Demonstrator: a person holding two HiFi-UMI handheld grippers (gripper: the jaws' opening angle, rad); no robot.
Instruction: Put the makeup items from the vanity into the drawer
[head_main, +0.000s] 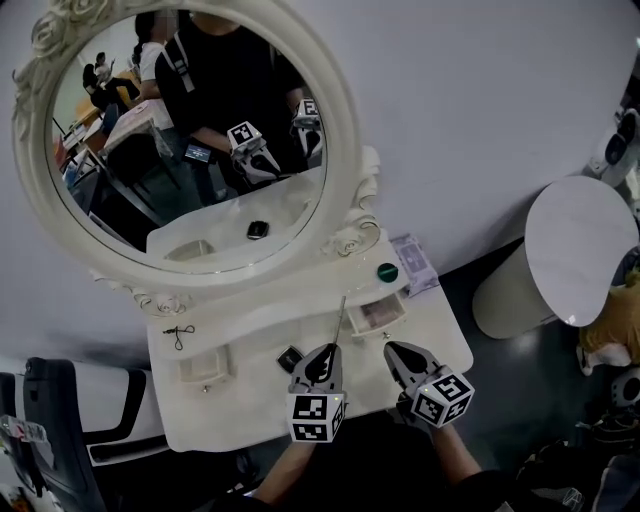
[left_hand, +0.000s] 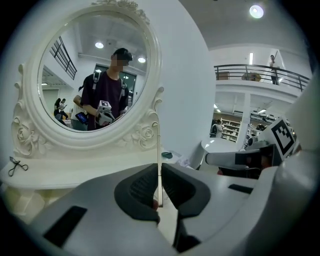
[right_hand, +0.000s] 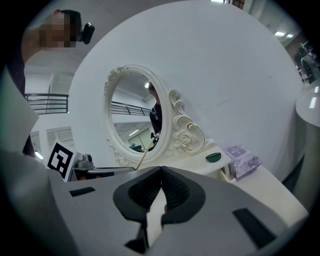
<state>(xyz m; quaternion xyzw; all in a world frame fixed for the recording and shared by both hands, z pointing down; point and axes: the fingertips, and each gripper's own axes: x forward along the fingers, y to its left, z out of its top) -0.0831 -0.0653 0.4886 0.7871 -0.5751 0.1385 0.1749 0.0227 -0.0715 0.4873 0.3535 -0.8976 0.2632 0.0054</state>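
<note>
Left gripper (head_main: 330, 350) pinches thin stick (head_main: 340, 318) by its end near surface's (head_main: 440, 340) front edge; shallow hold, may pivot and drop.

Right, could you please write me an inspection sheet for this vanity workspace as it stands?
Surface: white vanity top, mostly bare, with an oval mirror behind it.
Job's things: eyelash curler and green round item on the shelf; small black item on the top; right drawer open with something pinkish inside; left drawer also looks open.
Clutter: purple box at the back right.
Grippers: left gripper shut on a thin stick; right gripper shut, empty.
Cables: nothing seen.
Surroundings: round white side table to the right; dark chair to the left.
</note>
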